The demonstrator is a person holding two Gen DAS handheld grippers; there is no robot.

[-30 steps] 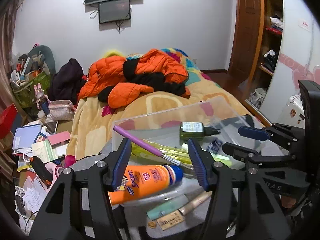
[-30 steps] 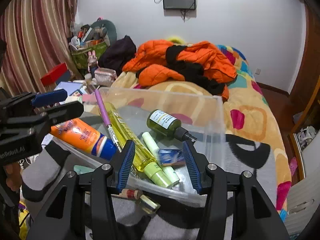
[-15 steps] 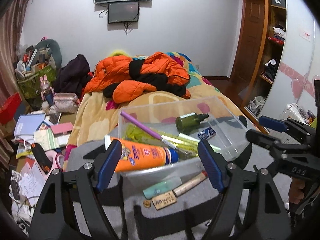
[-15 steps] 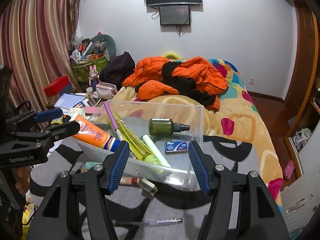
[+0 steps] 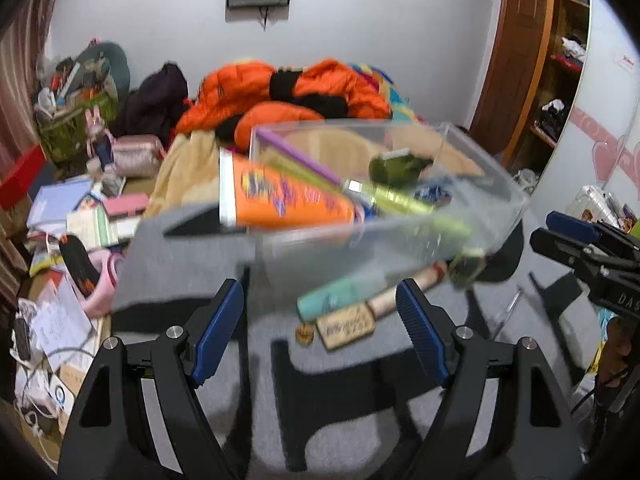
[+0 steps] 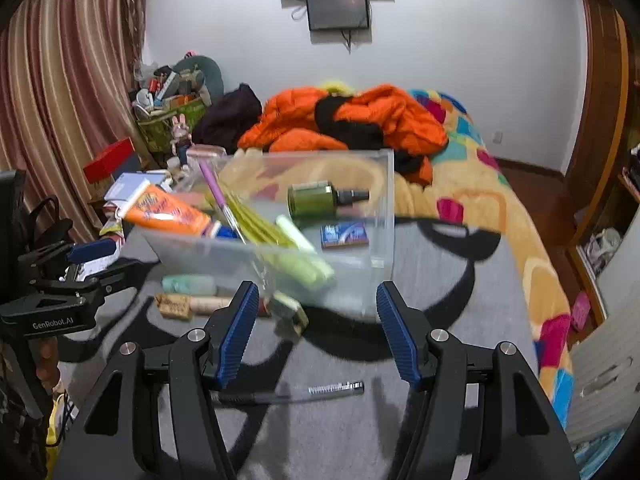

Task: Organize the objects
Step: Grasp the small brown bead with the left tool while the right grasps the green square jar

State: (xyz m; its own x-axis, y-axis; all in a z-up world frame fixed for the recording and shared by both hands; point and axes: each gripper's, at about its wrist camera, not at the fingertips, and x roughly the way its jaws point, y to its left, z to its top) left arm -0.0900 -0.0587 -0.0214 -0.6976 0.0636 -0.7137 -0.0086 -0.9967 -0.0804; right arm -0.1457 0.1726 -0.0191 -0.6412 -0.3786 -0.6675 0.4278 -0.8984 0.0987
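A clear plastic bin [image 5: 500, 176] [image 6: 384, 184] stands on the grey blanket. It holds an orange sunscreen tube [image 5: 280, 200] [image 6: 164, 214], a green spray bottle [image 6: 316, 200], a purple-handled brush [image 6: 214, 190], yellow-green tubes and a small blue box [image 6: 344, 235]. In front of the bin lie a mint tube [image 5: 340, 294] [image 6: 188, 284], a wooden tag [image 5: 346, 326], a cork-coloured stick and a pen [image 6: 312, 392]. My left gripper [image 5: 320, 328] is open and empty, short of the bin. My right gripper [image 6: 314, 332] is open and empty, above the pen.
An orange jacket [image 6: 352, 120] is heaped on the bed behind the bin. Books and papers [image 5: 80, 216] clutter the floor at left. A wooden shelf and door [image 5: 532, 60] stand at right.
Both grippers have pulled back from the bin and opened wider. The sunscreen tube, earlier between the left fingers, now rests in the bin.
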